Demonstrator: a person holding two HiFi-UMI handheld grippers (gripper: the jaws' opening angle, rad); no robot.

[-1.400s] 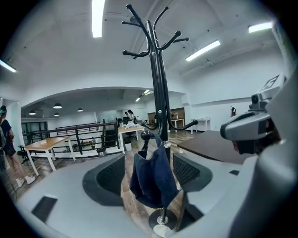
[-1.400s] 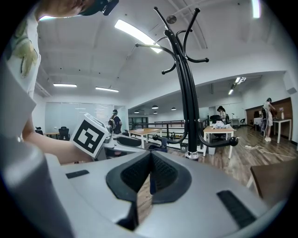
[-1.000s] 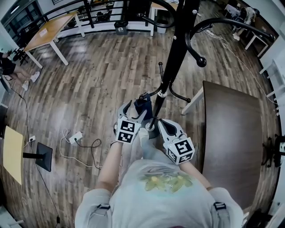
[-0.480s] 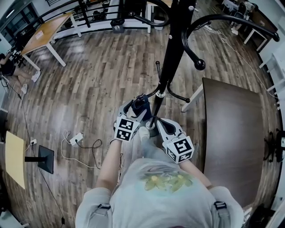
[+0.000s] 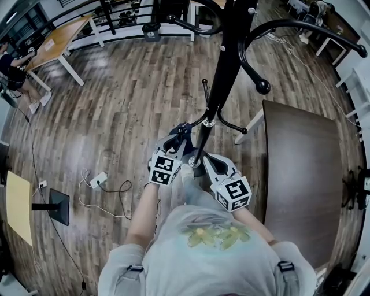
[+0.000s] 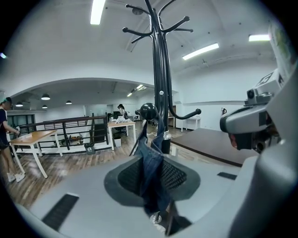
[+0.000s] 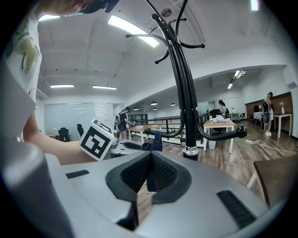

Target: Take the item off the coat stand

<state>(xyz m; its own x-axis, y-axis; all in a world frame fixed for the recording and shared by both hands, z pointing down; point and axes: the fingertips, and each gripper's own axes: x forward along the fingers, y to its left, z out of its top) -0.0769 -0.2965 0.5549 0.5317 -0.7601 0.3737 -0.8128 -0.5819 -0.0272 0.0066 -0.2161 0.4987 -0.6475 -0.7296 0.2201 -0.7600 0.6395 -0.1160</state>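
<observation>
Denim item (image 5: 180, 133) hangs on a low hook (image 5: 195, 122) of the coat stand (image 5: 224, 69), mid-frame in head view. Left gripper view: left gripper (image 6: 152, 179) fingers closing on it; best lifted clear over the knob (image 6: 148, 111). Right gripper view: right gripper (image 7: 148, 179) fingers closed, empty.

Open office: wood-plank floor (image 5: 115, 115); dark brown table (image 5: 300, 185) at right; light wooden table (image 5: 60, 37) on white legs far left, black railing (image 6: 65, 121) beyond; white ceiling (image 6: 56, 46) with strip lights (image 6: 97, 11).
</observation>
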